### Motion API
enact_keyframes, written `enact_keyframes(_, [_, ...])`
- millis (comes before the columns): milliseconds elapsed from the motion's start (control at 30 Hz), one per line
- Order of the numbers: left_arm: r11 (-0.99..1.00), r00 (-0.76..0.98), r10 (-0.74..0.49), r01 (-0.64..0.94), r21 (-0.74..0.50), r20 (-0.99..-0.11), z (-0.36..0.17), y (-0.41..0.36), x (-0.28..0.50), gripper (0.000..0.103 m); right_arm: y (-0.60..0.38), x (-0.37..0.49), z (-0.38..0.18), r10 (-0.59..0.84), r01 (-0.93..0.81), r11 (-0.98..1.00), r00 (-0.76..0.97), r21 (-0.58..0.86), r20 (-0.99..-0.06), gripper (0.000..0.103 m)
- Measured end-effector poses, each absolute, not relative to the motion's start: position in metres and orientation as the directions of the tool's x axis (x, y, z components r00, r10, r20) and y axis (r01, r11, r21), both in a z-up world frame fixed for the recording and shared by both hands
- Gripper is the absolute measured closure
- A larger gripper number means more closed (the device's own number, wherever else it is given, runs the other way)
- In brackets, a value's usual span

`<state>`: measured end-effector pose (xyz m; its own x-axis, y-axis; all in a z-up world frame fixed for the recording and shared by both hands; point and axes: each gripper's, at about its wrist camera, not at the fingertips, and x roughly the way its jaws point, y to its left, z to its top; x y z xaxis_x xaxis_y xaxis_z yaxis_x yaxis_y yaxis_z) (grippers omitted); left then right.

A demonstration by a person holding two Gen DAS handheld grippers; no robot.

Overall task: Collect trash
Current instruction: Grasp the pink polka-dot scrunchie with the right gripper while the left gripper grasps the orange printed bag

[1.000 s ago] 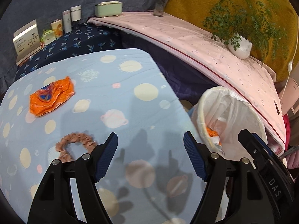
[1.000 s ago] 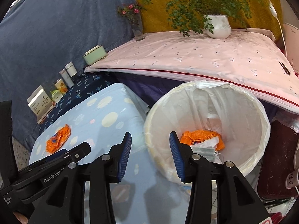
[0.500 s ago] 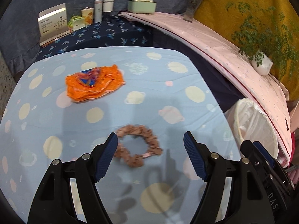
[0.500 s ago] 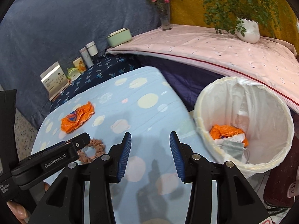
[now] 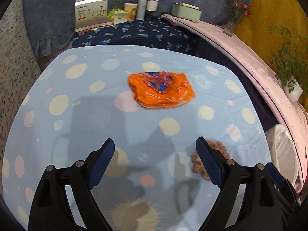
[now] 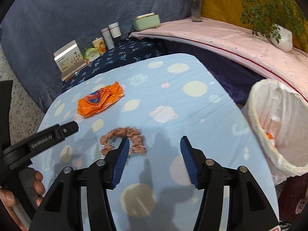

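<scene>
Hovering low over the surface (image 5: 80, 115) with its planet-patterned blue cloth, the left gripper (image 5: 155, 155) has its jaws spread wide and holding nothing. The orange wrapper (image 5: 160, 91) lies flat straight ahead of it, well apart from the tips and a touch right of their centre line, its long axis running across the jaws' opening, not along it. The right gripper (image 6: 153, 153) is likewise spread and empty, and the wrapper (image 6: 100, 100) sits far off to its left, so the left one looks the better placed. A brown scrunchie (image 6: 123, 140) lies near both: partly behind the left gripper's right jaw and just beside the right gripper's left jaw. The bin (image 6: 277, 127), lined with a white bag with something orange already inside, stands off the surface's right edge. A grab would likely need a forward reach, then a turn to close across the wrapper's short side.
</scene>
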<state>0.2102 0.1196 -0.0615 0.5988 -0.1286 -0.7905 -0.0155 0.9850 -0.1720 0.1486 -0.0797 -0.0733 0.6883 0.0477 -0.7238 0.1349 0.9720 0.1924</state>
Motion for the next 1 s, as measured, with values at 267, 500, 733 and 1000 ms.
enact_keyframes(267, [0.983, 0.609, -0.090, -0.072, -0.167, -0.788, -0.066, 0.148, 0.242, 0.015, -0.052, 0.176, -0.093, 0.070, 0.097, 0.979, 0.656, 0.177, -0.751, 0.048])
enact_keyframes(500, [0.980, 0.601, -0.094, -0.084, -0.180, -0.793, -0.077, 0.149, 0.277, 0.015, -0.045, 0.198, -0.112, 0.071, 0.096, 0.981, 0.631, 0.169, -0.773, 0.048])
enact_keyframes(733, [0.980, 0.578, -0.079, -0.102, -0.168, -0.812, -0.099, 0.144, 0.310, 0.015, -0.044, 0.209, -0.121, 0.058, 0.104, 0.982, 0.629, 0.158, -0.776, 0.050])
enact_keyframes(1000, [0.989, 0.589, -0.095, -0.034, -0.141, -0.803, -0.106, 0.130, 0.313, 0.059, -0.048, 0.211, -0.122, 0.029, 0.127, 0.982, 0.641, 0.143, -0.767, 0.064])
